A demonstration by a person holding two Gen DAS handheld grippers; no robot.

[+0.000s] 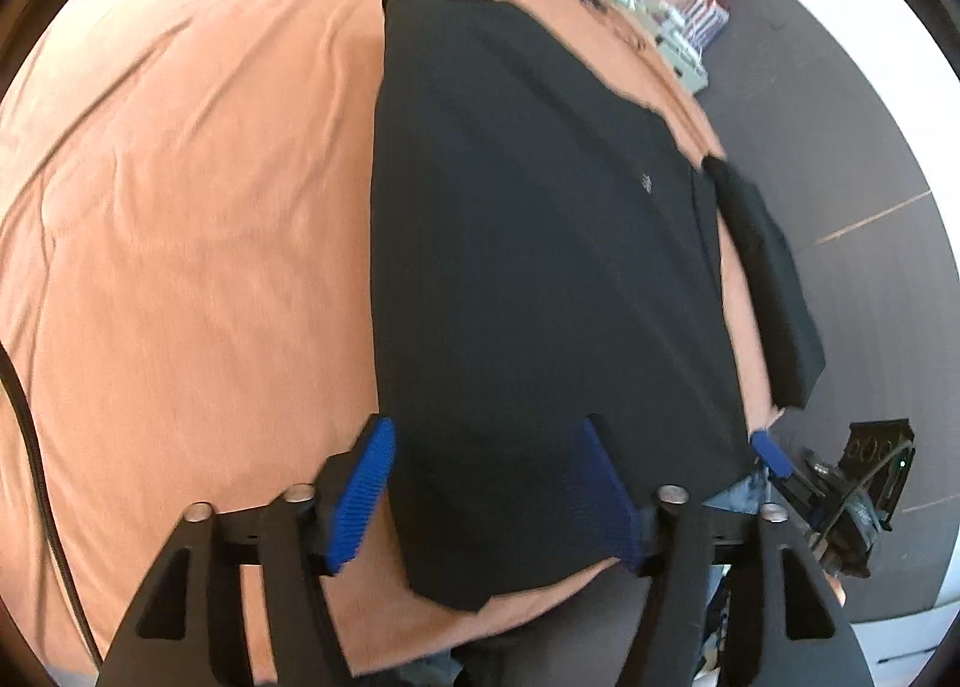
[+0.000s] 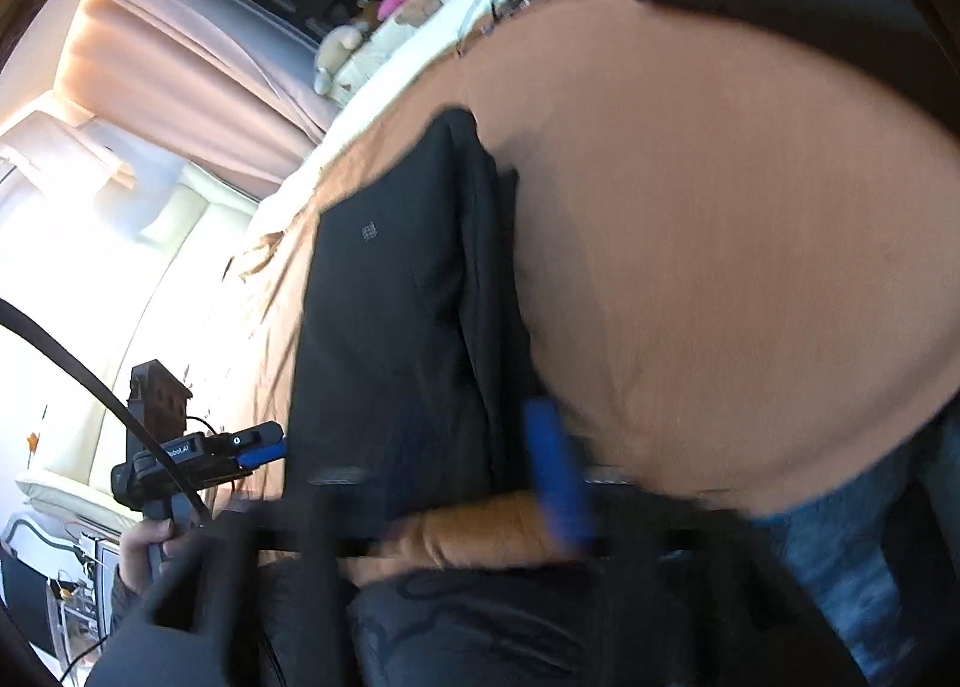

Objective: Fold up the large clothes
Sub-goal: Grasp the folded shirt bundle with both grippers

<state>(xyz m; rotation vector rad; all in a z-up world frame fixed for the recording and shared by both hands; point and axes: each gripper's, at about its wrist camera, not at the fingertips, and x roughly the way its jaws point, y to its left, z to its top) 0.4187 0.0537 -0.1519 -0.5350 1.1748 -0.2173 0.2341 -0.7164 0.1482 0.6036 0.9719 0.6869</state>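
Bed: I work over a bed with an orange sheet (image 1: 180, 243), which has soft wrinkles.
Garment: a black shirt (image 1: 528, 243) lies flat on the sheet, folded into a long shape, with a small pale logo near its right side.
Sleeve: one black sleeve (image 1: 774, 279) hangs over the right edge of the bed, apart from the body of the shirt.
My left gripper: the left gripper (image 1: 480, 495) hangs above the near end of the shirt. Its jaws stand apart; the blue pads (image 1: 363, 498) are on both sides of the cloth and do not press on it.
My right gripper: in the right wrist view the right gripper (image 2: 456, 477) is blurred. One blue pad (image 2: 558, 471) shows clearly and the other is only a dim shape over the black cloth. The jaws are wide apart and I see nothing clamped between them.
Other view of it: from my left wrist, the right gripper (image 1: 771, 450) is just beside the near right corner of the shirt.
My hand: my left hand (image 2: 144, 555) holds the handle of the left gripper (image 2: 264, 444).
Floor: dark floor (image 1: 840, 147) beside the bed.
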